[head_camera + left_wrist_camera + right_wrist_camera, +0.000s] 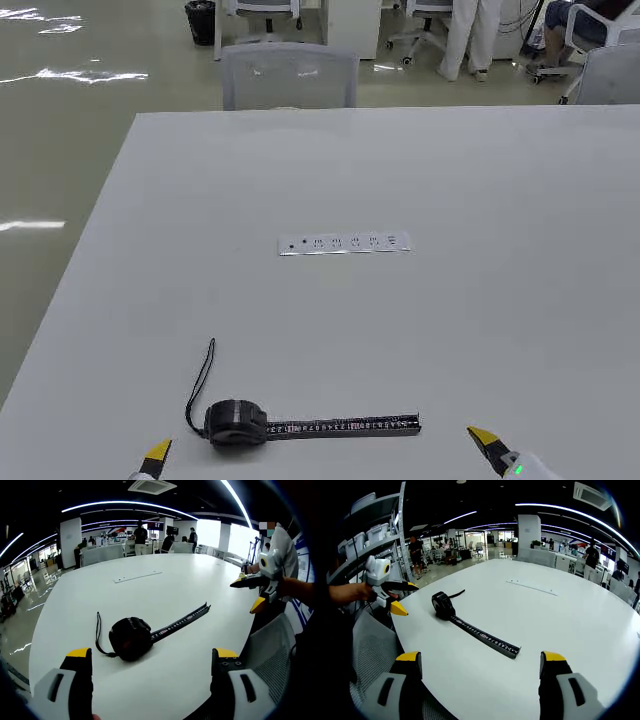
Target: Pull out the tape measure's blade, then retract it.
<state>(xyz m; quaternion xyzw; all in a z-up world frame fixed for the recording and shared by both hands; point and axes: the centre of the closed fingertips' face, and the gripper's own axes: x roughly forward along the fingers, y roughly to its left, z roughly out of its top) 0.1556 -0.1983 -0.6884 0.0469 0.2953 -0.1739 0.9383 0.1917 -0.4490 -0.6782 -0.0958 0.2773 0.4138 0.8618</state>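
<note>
A white table [500,180] carries a socket strip [344,243]; a grey chair [288,75] stands at its far edge, a bin [200,20] beyond.

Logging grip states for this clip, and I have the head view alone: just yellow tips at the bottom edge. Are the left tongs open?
Observer: Yes. In the left gripper view the left tongs stand wide open, and the tape measure's case lies on the table ahead of them, untouched.
Operator: And the right?
Observer: The right tongs are open too, with nothing between them.
Operator: What lies ahead of them?
Observer: The blade, part pulled out and flat on the table, its free end nearest them and apart from both jaws.
</note>
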